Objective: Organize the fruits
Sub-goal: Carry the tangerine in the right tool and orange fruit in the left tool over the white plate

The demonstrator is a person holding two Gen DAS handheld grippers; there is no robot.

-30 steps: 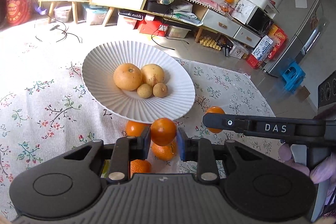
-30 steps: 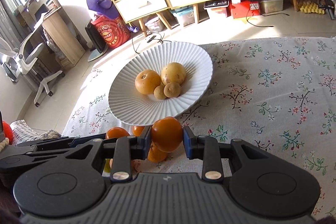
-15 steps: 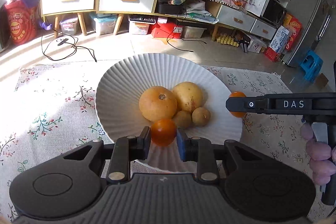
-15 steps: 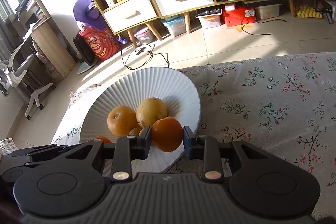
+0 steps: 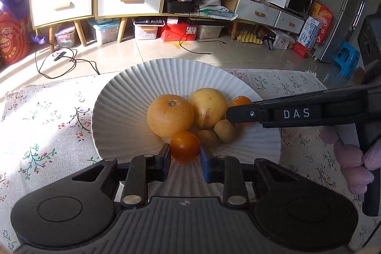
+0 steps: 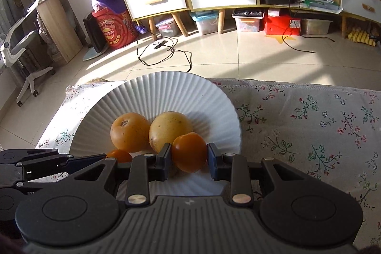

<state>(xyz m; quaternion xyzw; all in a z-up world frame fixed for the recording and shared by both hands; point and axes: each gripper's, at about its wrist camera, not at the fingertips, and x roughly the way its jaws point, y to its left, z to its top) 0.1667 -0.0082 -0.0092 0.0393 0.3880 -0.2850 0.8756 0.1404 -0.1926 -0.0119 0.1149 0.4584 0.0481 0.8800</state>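
I've got the left gripper (image 5: 185, 154) clamped on a small orange (image 5: 185, 145) over the plate (image 5: 123, 97) at its 6 o'clock edge; right gripper (image 6: 189, 156) clamped on a bigger orange (image 6: 189, 151) over the plate's 4 o'clock side, just beside the two big yellow fruits (image 6: 129, 131); plate sits on the floral cloth (image 6: 309, 125).

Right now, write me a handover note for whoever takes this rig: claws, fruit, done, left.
Left claw: shut on a small orange, low over the near side of the white plate.
Right claw: shut on a larger orange, over the plate's right part.
On the plate: big orange fruit, yellow fruit, two small brownish fruits.
Done: both oranges carried over the plate.
Left: release both. No other loose fruit is in view.
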